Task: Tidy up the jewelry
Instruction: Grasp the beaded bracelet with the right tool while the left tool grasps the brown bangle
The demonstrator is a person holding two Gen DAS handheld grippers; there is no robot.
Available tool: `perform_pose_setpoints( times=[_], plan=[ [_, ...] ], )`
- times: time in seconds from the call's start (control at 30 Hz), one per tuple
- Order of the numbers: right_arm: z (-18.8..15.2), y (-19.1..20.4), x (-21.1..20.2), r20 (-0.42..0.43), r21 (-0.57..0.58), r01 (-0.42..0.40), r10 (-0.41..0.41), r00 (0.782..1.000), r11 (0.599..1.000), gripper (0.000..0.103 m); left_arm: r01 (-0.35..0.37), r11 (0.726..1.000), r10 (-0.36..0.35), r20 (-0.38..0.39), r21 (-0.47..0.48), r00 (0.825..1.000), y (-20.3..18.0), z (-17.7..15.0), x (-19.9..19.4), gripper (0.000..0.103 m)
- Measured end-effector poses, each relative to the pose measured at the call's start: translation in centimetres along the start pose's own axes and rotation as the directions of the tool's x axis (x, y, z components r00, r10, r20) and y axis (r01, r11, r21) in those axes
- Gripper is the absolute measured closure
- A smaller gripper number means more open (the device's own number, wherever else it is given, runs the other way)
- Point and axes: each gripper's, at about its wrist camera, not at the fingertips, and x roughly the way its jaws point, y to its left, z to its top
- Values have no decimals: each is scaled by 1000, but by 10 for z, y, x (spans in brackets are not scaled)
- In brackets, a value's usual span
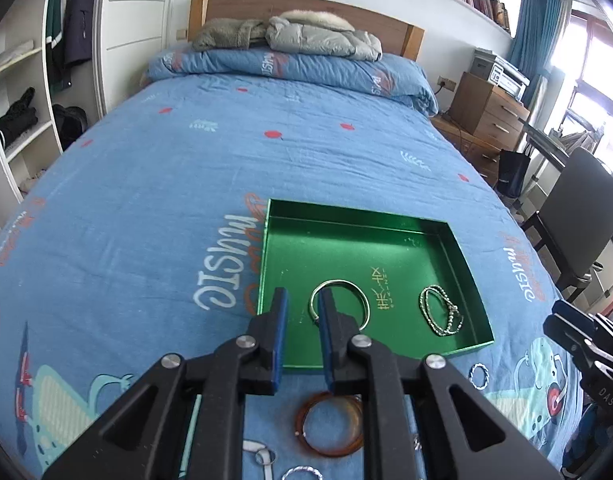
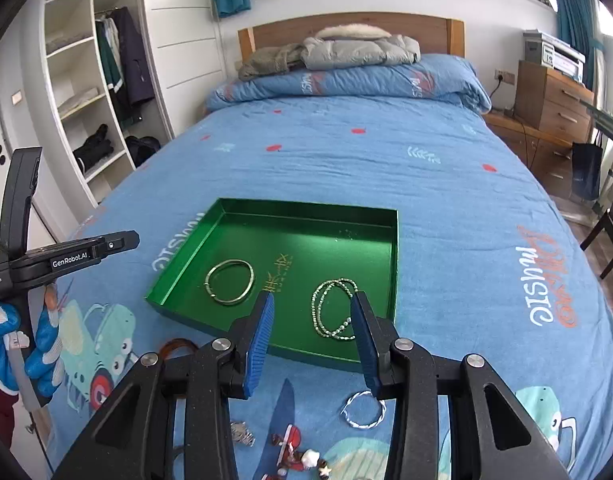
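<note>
- Nearest my left camera, an amber bangle (image 1: 331, 424) lies on the blue bedspread (image 1: 154, 184), just below my left gripper (image 1: 302, 312), whose blue-padded fingers stand apart with nothing between them.
- Beyond those fingers sits the green tray (image 1: 302, 216), flat on the bedspread; my right finger partly covers the silver bangle (image 1: 340, 304) resting inside it.
- A beaded bracelet (image 1: 442, 312) lies coiled in the tray's right half, well apart from the silver bangle, gold lettering between them.
- From my right camera, my right gripper (image 2: 312, 316) hovers at the tray's near edge, fingers spread wide and empty, framing the beaded bracelet.
- A twisted blue-and-white ring (image 2: 364, 410) lies on the bedspread just beside my right finger; a small Santa figure (image 2: 296, 454) and a silvery trinket (image 2: 242, 434) lie near the bottom edge.
- At the far end of the bed, a grey padded jacket (image 1: 322, 38) is heaped against the wooden headboard (image 1: 234, 6).
- Open wardrobe shelves (image 2: 82, 92) stand left; a wooden drawer unit (image 2: 554, 100) topped by a printer (image 2: 554, 54) stands right, under blue curtains (image 1: 534, 28).
</note>
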Motion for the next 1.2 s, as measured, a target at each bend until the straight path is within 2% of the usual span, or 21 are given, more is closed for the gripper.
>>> perform_pose_setpoints(
  times=[0.2, 0.3, 0.5, 0.67, 0.9, 1.07, 1.2],
  plan=[
    [-16, 19, -85, 102, -34, -58, 61, 993, 998, 63, -18, 1000, 18, 49, 13, 999, 7, -19, -78, 81],
    [-31, 22, -116, 122, -55, -52, 59, 991, 997, 63, -17, 1000, 16, 71, 6, 997, 8, -33, -110, 78],
    [-64, 21, -164, 144, -65, -22, 31, 989, 998, 63, 4, 1000, -6, 124, 15, 992, 4, -55, -165, 78],
    [-87, 10, -190, 170, -28, -25, 30, 985, 999, 63, 16, 999, -20, 147, 32, 989, -2, -72, -191, 78],
    [-118, 1, -191, 151, -1, -47, 47, 987, 999, 63, 29, 999, -34, 117, 42, 993, -12, -108, -185, 78],
    [-142, -8, -167, 91, 41, -83, 80, 993, 996, 63, 52, 998, -54, 43, 47, 998, -18, -139, -152, 78],
    [-157, -15, -140, 32, 79, -120, 118, 992, 990, 63, 96, 995, -94, -49, 41, 994, -26, -163, -114, 78]
  ],
)
